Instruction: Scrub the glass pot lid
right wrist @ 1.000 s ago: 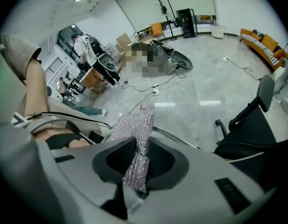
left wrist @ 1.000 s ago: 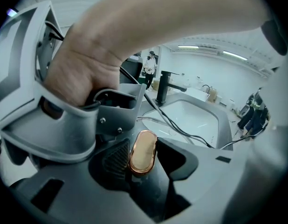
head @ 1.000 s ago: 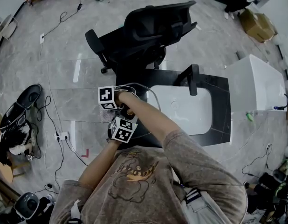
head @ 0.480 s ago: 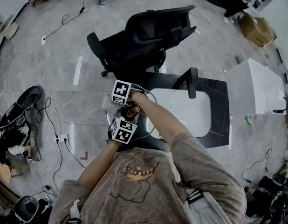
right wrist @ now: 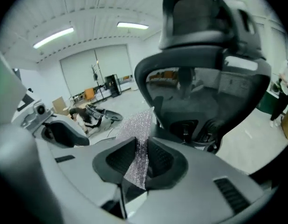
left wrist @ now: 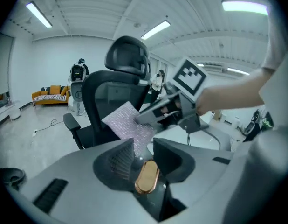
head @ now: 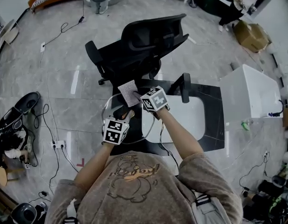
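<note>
Room: black table (head: pixel 216 120) with a white sink (head: pixel 195 120) at right; chair (head: pixel 144 41) stood against the far edge.
Change: right gripper (right wrist: pixel 143 155) swung up off the glass pot lid (head: pixel 136 126), jaws clamped on the scrub cloth (right wrist: pixel 137 125); scrubbing likely paused.
Left gripper (left wrist: pixel 144 146): jaws had just been closing, pinched on the knob (left wrist: pixel 147 176); lid sat at the table's left end.
Clearance: faucet (head: pixel 185 85) stood just right of the cloth; open room over the sink.

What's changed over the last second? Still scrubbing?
The right gripper swung right, away from over the lid, and rolled, so the cloth it grips now stands raised above the glass. The left gripper still has the lid by its knob, and its jaws have just been closing on it. Sink and chair are unchanged.
</note>
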`<state>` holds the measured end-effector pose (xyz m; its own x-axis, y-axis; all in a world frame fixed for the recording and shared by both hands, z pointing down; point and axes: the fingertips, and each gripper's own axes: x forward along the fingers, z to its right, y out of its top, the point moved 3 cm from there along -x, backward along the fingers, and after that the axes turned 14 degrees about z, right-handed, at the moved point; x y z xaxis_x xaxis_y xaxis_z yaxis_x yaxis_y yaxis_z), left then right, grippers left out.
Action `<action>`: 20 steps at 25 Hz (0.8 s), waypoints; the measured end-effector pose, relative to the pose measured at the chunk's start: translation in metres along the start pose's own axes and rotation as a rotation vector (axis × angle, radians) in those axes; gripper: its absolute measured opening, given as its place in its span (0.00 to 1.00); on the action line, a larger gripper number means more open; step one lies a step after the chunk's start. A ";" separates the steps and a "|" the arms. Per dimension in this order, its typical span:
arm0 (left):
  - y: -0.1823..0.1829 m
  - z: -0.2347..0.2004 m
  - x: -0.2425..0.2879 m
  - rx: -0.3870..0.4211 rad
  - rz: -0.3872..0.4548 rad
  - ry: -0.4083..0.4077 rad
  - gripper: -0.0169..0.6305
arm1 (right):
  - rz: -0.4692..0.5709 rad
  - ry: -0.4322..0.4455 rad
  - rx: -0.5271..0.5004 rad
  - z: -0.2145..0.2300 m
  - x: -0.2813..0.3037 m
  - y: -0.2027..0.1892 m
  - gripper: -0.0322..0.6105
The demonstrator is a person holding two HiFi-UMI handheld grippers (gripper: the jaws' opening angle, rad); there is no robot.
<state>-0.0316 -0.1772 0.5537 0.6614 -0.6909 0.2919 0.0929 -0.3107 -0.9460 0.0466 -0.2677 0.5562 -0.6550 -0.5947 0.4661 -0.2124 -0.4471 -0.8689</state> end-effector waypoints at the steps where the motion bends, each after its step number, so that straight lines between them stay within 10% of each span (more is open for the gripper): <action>1: 0.011 -0.004 -0.004 -0.021 0.024 0.010 0.19 | 0.050 -0.028 0.023 -0.001 -0.015 0.004 0.20; 3: 0.033 -0.011 -0.013 -0.059 0.059 0.027 0.06 | 0.148 -0.085 0.065 -0.005 -0.045 0.012 0.20; 11: 0.100 -0.011 -0.059 -0.079 0.214 0.072 0.05 | 0.466 -0.282 0.135 -0.052 -0.157 0.038 0.19; 20: 0.106 0.008 -0.092 -0.024 0.303 0.150 0.05 | 0.572 -0.373 0.094 -0.086 -0.198 0.039 0.19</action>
<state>-0.0765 -0.1416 0.4256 0.5391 -0.8421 0.0169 -0.1100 -0.0902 -0.9898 0.1056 -0.1100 0.4153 -0.3485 -0.9371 -0.0207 0.1675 -0.0405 -0.9850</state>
